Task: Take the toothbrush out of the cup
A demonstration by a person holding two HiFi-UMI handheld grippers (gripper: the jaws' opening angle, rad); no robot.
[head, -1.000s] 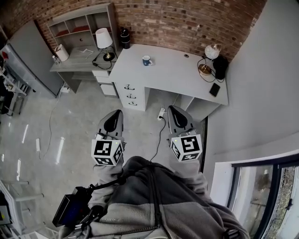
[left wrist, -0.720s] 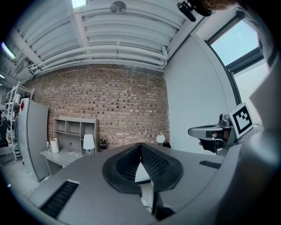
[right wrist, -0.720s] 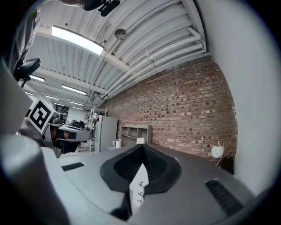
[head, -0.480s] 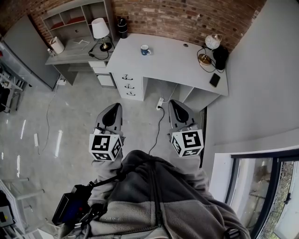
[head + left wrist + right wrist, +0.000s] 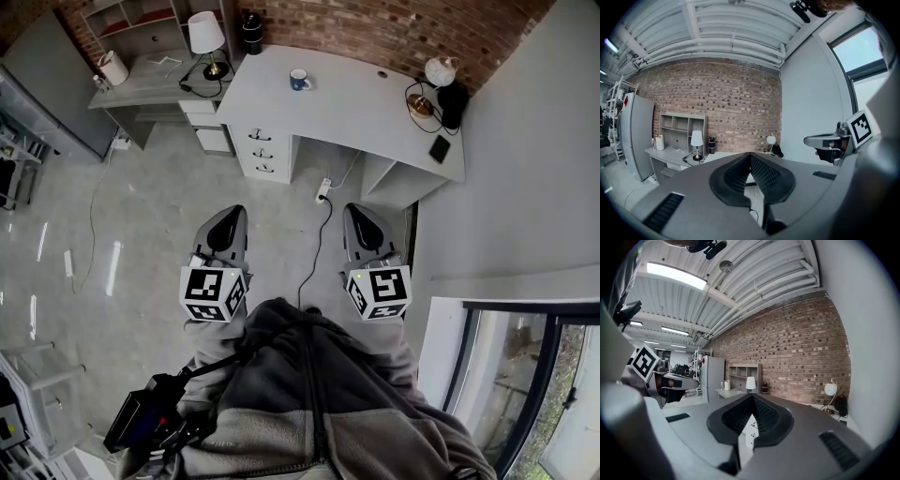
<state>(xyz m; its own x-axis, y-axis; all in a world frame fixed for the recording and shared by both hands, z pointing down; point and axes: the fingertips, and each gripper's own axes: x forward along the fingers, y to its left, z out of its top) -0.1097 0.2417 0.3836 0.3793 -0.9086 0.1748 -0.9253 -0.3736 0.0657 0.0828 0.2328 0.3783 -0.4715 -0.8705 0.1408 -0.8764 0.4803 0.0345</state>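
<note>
A small blue-and-white cup [image 5: 299, 81] stands on the white desk [image 5: 356, 117] far ahead of me; it is too small to make out a toothbrush in it. My left gripper [image 5: 225, 219] and right gripper [image 5: 362, 216] are held side by side over the grey floor, well short of the desk. In the left gripper view the left gripper [image 5: 750, 154] has its jaws meeting at the tip with nothing between them. The right gripper [image 5: 752, 396] is closed the same way, empty.
On the desk's right end are a globe lamp [image 5: 438, 71], a dark bag and a black phone [image 5: 440, 148]. Drawers [image 5: 263, 155] sit under the desk, and a cable [image 5: 319, 246] runs across the floor. A grey shelf desk with a lamp [image 5: 206, 36] stands to the left; a grey wall and a window [image 5: 525, 375] are on the right.
The desk and cup have slid toward the top of the head view. Both grippers keep their places in front of me and stay shut.
</note>
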